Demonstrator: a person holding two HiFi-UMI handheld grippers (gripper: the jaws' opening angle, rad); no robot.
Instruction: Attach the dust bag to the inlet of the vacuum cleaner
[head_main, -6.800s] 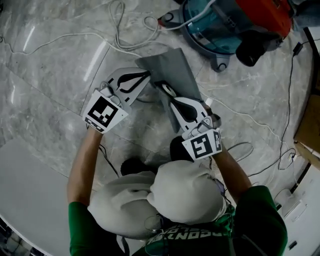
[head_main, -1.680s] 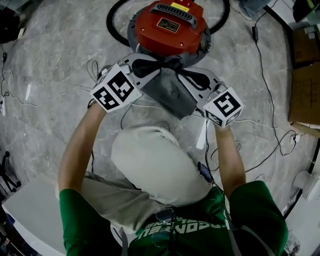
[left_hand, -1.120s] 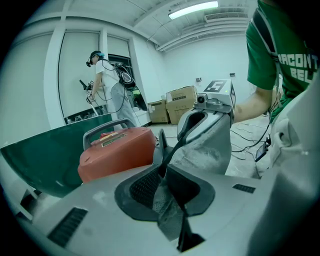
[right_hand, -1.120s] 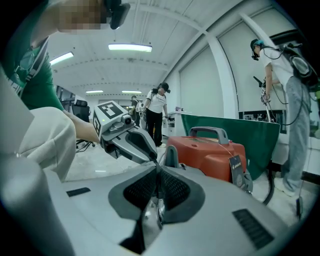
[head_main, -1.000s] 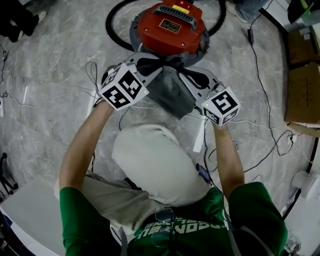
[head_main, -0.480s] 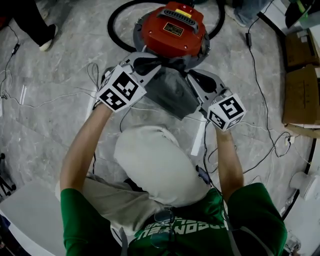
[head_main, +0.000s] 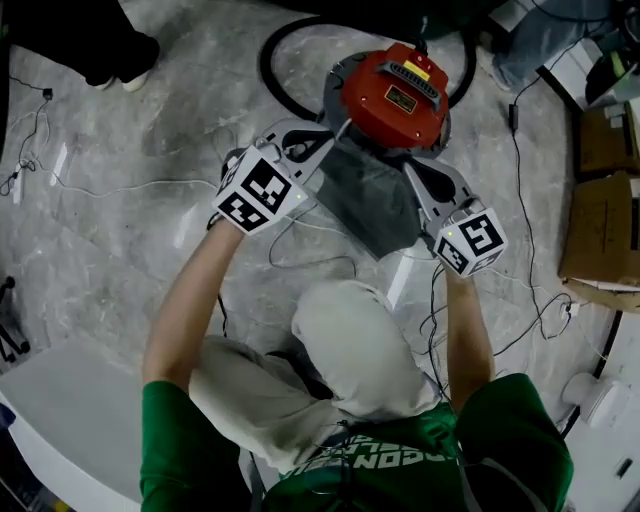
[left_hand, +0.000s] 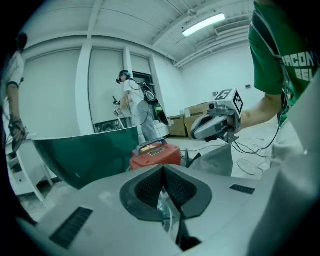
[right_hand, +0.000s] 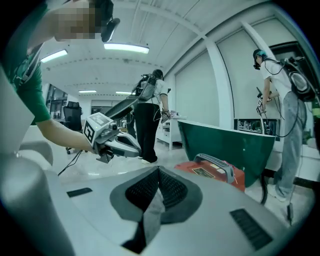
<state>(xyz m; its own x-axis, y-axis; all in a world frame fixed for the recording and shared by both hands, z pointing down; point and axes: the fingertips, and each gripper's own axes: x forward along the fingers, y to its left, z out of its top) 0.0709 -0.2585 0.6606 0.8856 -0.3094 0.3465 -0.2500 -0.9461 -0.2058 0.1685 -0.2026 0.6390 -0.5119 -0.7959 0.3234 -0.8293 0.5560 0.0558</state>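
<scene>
Over the marble floor (head_main: 120, 250), the left hand-held gripper (head_main: 333, 137) and right hand-held gripper (head_main: 411, 166) have just been closing and are clenching the dust bag (head_main: 375, 200) beside the vacuum cleaner (head_main: 395, 95), readying it for fitting.

Green short-slv shirt (head_main: 400, 470), white lettering on front, well behind the tongs; pale off-white trousers (head_main: 350, 350) nearer them. L gripper (left_hand: 163, 170) & R gripper (right_hand: 158, 171): smooth grey-white shells, black ribbed pads (left_hand: 150, 187) at tips, dark slots (left_hand: 70, 226) further back. At rear ends, L cube (head_main: 261, 190), R cube (head_main: 471, 241): black squares on white.
</scene>
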